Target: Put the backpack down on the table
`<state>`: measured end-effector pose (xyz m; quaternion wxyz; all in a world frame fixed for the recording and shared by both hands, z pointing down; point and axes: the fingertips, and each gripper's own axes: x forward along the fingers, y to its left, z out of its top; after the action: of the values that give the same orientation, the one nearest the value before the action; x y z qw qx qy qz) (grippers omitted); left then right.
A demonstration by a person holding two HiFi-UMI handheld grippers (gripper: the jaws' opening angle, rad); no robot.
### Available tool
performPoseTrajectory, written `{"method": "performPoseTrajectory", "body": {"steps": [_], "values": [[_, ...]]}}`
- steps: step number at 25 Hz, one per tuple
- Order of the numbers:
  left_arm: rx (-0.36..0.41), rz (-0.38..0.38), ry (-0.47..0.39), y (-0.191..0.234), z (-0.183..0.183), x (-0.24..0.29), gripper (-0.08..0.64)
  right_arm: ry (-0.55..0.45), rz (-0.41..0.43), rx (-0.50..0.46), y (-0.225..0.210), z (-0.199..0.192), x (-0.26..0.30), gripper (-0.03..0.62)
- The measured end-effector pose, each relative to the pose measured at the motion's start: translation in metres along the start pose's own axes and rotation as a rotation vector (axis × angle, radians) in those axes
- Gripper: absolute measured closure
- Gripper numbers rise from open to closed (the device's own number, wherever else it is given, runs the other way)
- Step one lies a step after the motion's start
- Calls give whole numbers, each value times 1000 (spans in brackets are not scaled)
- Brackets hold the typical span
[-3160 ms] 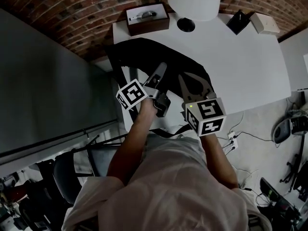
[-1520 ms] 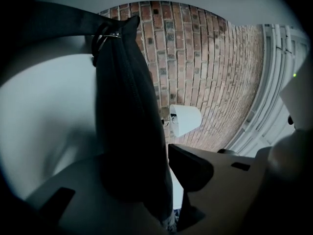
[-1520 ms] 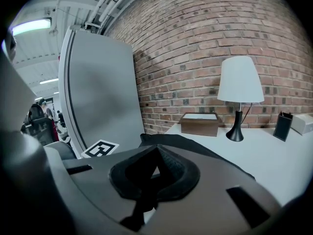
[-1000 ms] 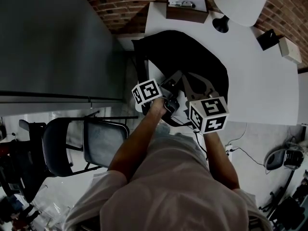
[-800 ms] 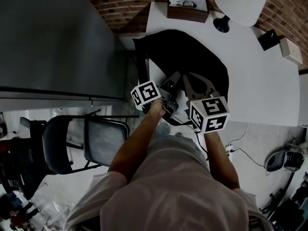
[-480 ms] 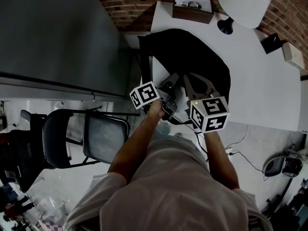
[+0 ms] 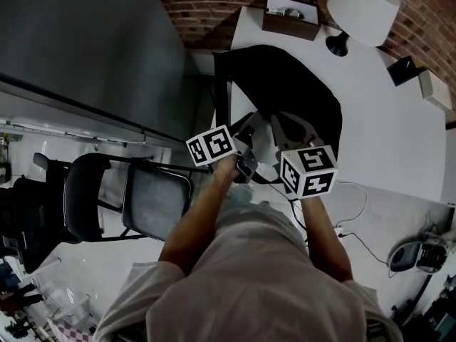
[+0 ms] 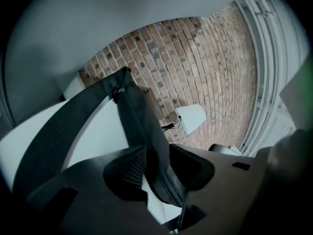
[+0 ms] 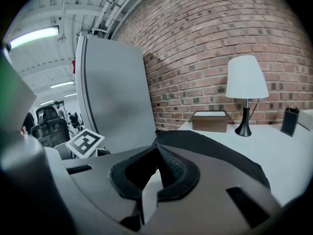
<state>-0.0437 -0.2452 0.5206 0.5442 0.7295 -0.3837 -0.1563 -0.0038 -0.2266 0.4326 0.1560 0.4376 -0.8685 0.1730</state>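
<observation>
mostly flat black backpack (image 7: 292, 84) on table (image 7: 385, 120), strap (image 8: 136, 112) pinched in left gripper (image 8: 156, 154); right gripper (image 9: 157, 149) closed, seemingly empty

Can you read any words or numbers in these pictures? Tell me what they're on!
No words or numbers can be read anywhere here.
On the left marker cube: only a black-and-white square pattern, no letters.
On the right marker cube: only a pattern too.
On the brown box: a dark mark on its white top, too small to read.
</observation>
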Motion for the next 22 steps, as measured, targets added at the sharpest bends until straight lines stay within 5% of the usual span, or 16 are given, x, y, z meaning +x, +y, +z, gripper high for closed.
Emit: {"method": "performPoseTrajectory", "body": {"steps": [16, 22], "values": [[546, 76, 12, -105, -5, -15, 448, -65, -55, -27, -4, 12, -52, 591], [684, 84, 22, -132, -26, -15, 475, -95, -78, -31, -11, 15, -77, 591]]}}
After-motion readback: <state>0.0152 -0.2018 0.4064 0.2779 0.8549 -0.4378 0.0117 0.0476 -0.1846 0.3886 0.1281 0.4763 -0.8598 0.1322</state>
